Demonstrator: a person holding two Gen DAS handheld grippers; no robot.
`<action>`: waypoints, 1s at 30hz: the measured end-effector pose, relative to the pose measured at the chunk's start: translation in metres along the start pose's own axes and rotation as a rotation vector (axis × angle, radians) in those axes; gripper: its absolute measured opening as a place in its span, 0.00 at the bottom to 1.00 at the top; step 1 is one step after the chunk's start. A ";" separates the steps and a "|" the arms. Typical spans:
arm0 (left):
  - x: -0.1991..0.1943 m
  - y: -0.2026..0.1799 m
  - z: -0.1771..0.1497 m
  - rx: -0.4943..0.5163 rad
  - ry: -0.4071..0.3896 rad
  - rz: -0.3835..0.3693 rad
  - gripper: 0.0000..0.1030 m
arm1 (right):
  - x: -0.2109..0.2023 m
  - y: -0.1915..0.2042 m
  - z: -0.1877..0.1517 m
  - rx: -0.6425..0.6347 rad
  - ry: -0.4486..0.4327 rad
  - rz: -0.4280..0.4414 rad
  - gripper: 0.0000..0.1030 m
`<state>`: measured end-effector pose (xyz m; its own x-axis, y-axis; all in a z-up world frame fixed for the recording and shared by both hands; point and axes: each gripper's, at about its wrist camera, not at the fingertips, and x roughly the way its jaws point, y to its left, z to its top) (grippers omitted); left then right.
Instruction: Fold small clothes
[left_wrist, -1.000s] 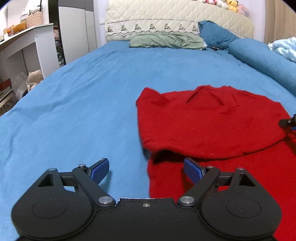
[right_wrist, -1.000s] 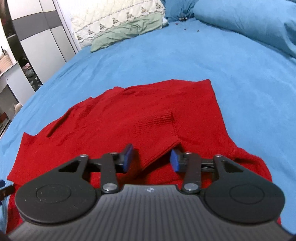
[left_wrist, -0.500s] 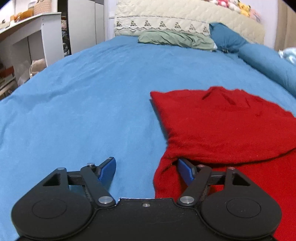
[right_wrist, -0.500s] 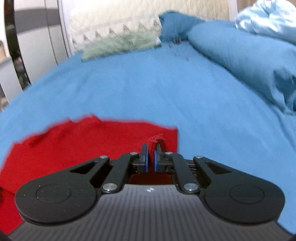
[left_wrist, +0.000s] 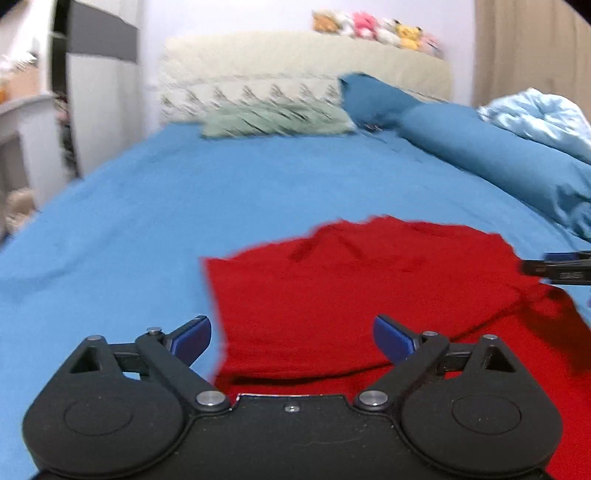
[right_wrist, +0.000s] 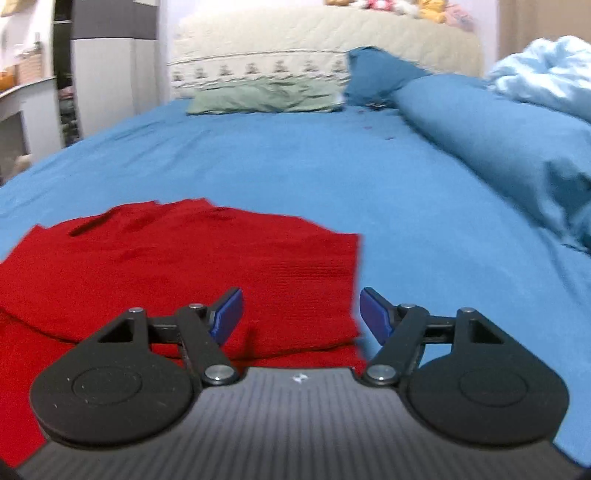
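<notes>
Red knit sweater (left_wrist: 369, 295) lies part-folded on the blue bedsheet (left_wrist: 147, 221). Risk: loose top layer could slide or bunch if dragged at regrasp. Left tongs (left_wrist: 291, 338) and right tongs (right_wrist: 301, 314) both opening wide, pinching nothing, straddling the sweater's side edges.

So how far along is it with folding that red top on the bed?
Partway, it seems. One fold looks done: the red sweater lies on the blue sheet with an upper layer doubled over a lower one. Nothing is in hand: the left claw and right claw are opening, no cloth pinched. Probably left: at least one more fold to make it compact.
</notes>
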<state>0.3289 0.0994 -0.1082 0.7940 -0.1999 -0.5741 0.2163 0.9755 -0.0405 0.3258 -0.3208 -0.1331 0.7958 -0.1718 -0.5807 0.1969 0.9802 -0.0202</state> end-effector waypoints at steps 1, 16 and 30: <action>0.011 -0.004 -0.002 -0.003 0.022 -0.015 0.94 | 0.006 0.004 0.000 -0.004 0.010 0.015 0.83; -0.001 -0.021 0.015 -0.066 0.139 0.060 0.94 | -0.020 -0.003 0.010 0.084 0.032 0.083 0.84; -0.189 -0.055 0.027 -0.146 0.112 0.067 1.00 | -0.261 -0.036 0.034 0.056 -0.029 0.184 1.00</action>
<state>0.1827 0.0812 0.0244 0.7342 -0.1304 -0.6663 0.0739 0.9909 -0.1126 0.1303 -0.3149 0.0472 0.8374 0.0067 -0.5466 0.0772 0.9885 0.1304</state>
